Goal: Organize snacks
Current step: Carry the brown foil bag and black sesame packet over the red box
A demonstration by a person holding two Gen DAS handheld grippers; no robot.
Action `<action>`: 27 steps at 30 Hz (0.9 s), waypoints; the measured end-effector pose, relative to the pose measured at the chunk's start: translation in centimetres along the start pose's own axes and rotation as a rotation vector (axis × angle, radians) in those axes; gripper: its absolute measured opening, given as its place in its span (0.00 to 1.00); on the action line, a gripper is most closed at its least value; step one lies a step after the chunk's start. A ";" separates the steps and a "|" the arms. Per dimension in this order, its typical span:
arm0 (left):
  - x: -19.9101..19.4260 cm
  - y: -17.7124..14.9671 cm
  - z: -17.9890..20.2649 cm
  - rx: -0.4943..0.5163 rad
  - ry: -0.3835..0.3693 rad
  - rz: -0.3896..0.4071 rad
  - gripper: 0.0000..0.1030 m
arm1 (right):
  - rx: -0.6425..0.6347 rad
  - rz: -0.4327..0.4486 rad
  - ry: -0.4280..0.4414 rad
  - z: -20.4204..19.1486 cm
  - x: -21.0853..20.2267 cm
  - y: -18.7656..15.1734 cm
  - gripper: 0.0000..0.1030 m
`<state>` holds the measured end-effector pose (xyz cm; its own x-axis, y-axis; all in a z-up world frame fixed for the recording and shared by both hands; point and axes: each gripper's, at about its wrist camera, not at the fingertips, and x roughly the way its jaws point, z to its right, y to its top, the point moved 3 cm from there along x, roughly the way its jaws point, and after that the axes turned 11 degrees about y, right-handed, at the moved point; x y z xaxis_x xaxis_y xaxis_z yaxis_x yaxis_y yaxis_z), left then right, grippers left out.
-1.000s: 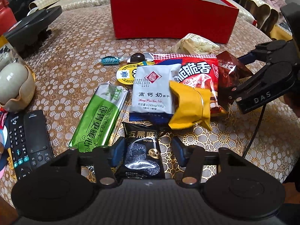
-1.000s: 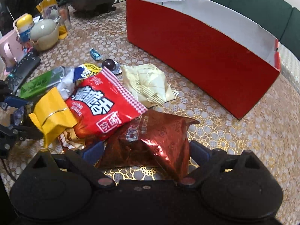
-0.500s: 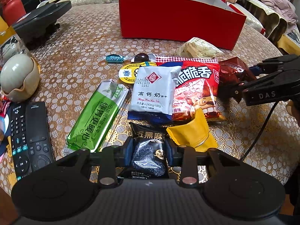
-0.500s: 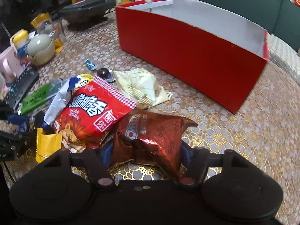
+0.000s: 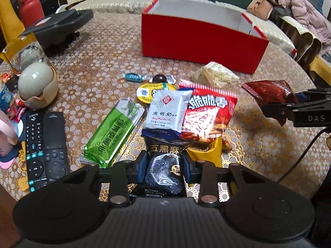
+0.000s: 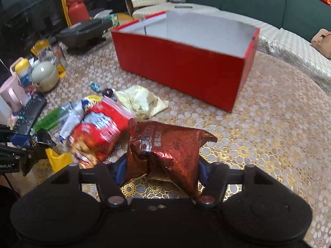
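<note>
Left wrist view: your left gripper [image 5: 164,170] is clamped on one black sesame packet [image 5: 164,171], both blue pads pressing its sides, packet raised just above the table [image 5: 99,62]. One red box [image 5: 198,41] stands open toward the far edge; nothing shows in the part of its inside you can see. Loose snacks between box and gripper, counted: one green bar pack [image 5: 112,132], one white-blue milk biscuit pack [image 5: 167,112], one red chip bag [image 5: 209,117], one yellow pack [image 5: 206,152] partly under the chip bag, one pale yellow pack [image 5: 216,75] just beside the box, one round yellow-lidded cup [image 5: 150,92], two wrapped candies – teal [image 5: 132,77] and dark [image 5: 159,79]. Two remotes [image 5: 44,146] lie side by side at the left edge. At the right edge your right gripper [image 5: 289,107] carries one maroon foil bag [image 5: 268,93], clear of the table.

Right wrist view: your right gripper [image 6: 161,170] is closing on that one maroon foil bag [image 6: 165,150]; pads already squeeze its crumpled sides and the bag hangs off the table. The red box [image 6: 182,66] sits ahead near the far edge, well apart. The left gripper [image 6: 24,144] at the left edge holds the black packet [image 6: 42,138].
</note>
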<state>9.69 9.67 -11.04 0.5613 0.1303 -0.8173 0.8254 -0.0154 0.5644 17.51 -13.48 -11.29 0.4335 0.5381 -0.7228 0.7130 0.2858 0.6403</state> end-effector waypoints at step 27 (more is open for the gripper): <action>-5.8 12.6 3.3 0.026 0.045 0.242 0.33 | -0.132 0.190 -0.034 -0.9 -7.7 8.1 0.61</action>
<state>17.05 5.41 0.43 0.7398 0.1638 -0.6526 0.6691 -0.0769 0.7392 19.42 -14.59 -0.35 0.5730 0.5655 -0.5932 0.5397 0.2844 0.7924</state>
